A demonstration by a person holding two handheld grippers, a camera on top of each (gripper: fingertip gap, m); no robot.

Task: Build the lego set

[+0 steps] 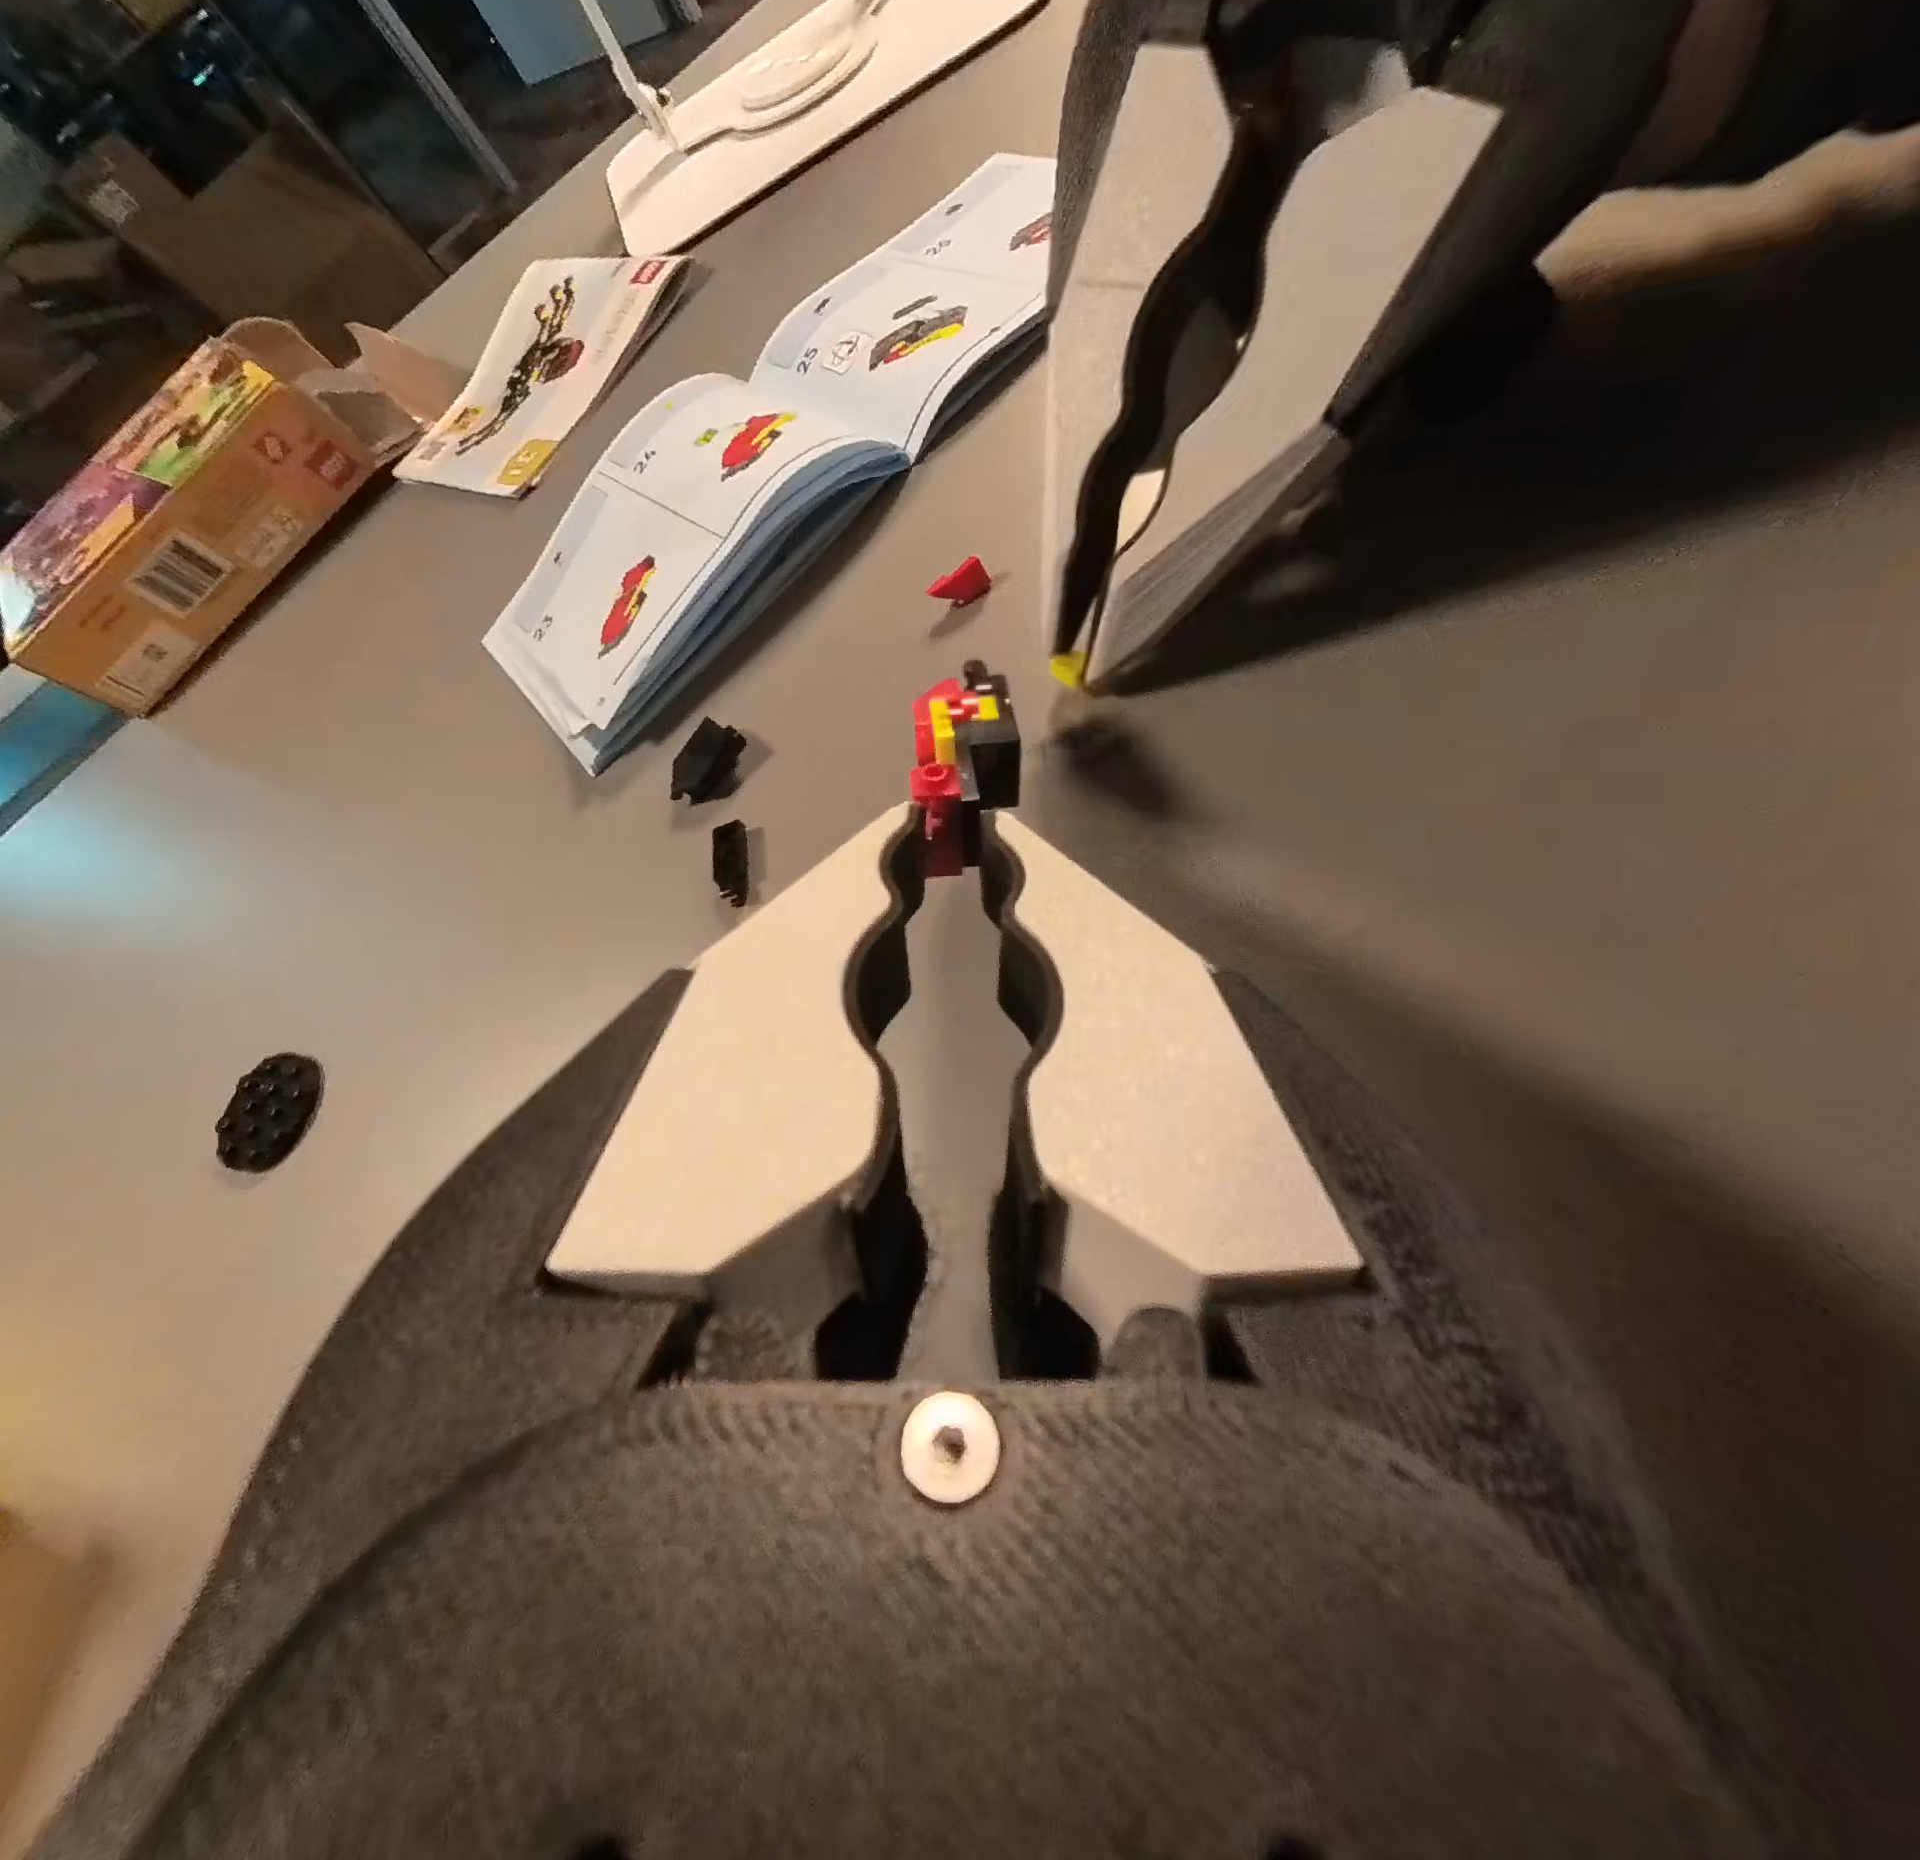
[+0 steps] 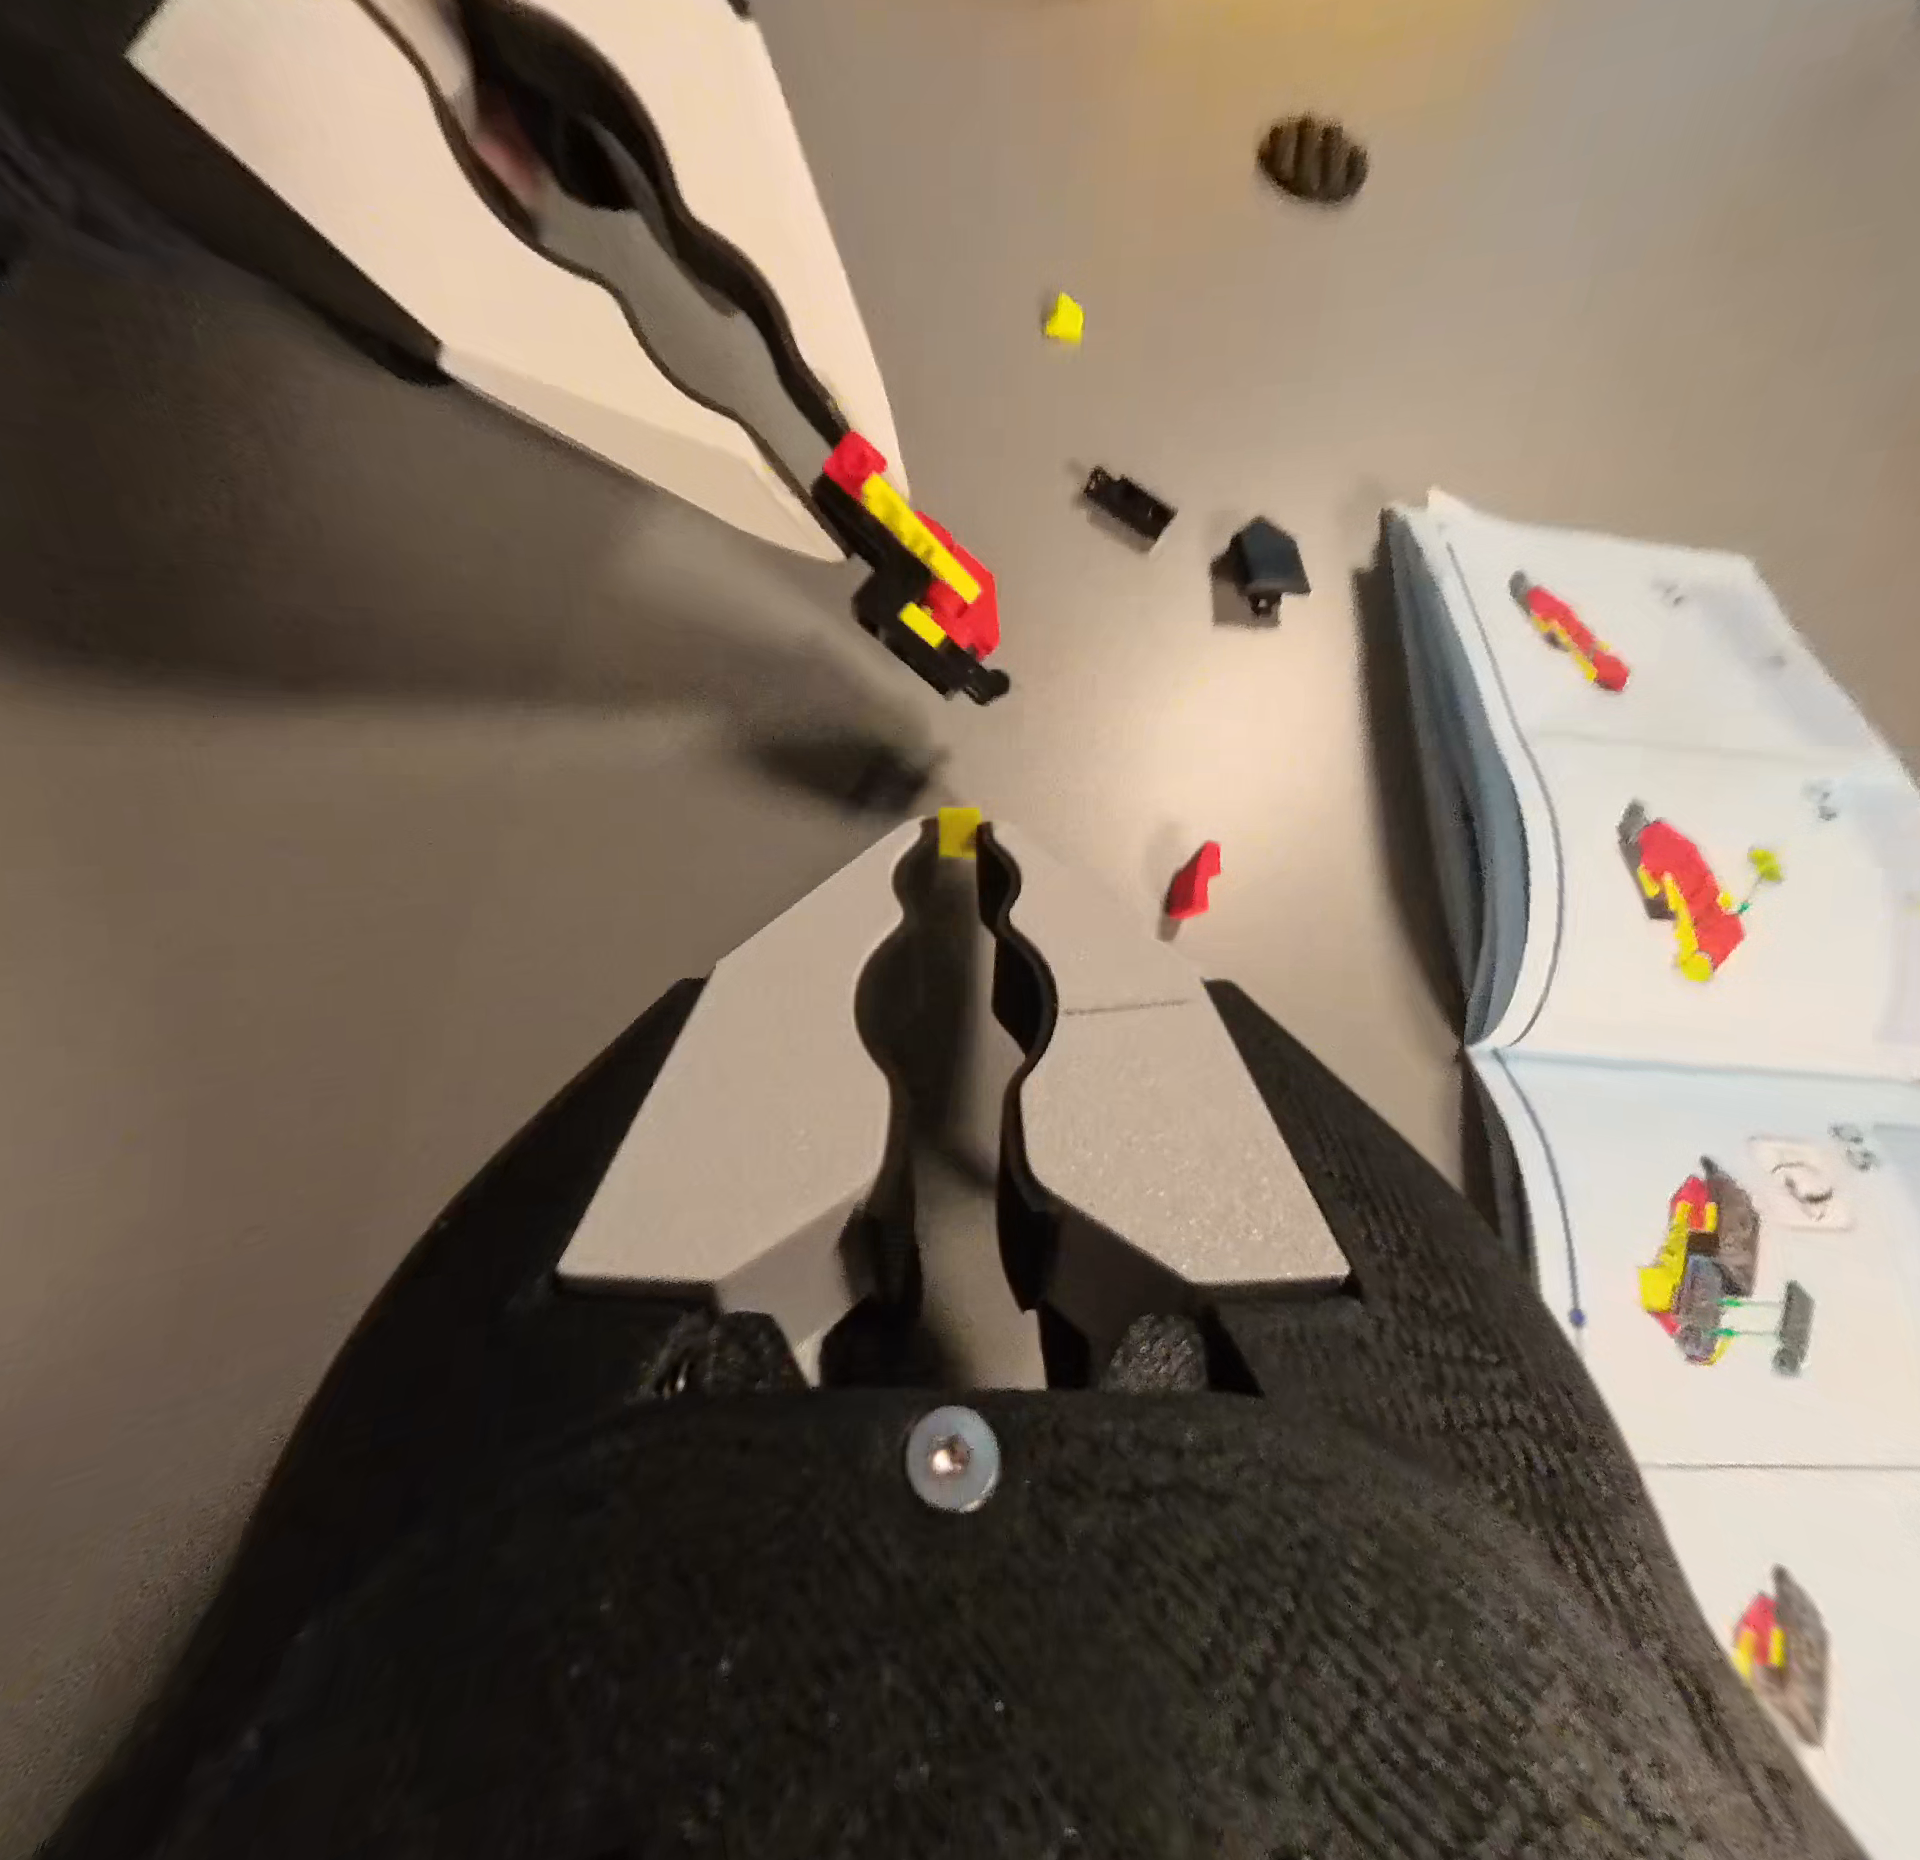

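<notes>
My left gripper is shut on a small red, yellow and black lego build and holds it above the grey table; it also shows in the right wrist view, held by the left gripper at upper left. My right gripper is shut on a small yellow piece. In the left wrist view the right gripper comes down from the upper right with the yellow piece at its tips, a little right of the build and apart from it.
An open instruction booklet lies beyond the build. Loose pieces lie on the table: a red slope, two black pieces, a round black plate, a yellow piece. A second booklet and the box lie far left. About 6 cm separates my left fingertips from my right.
</notes>
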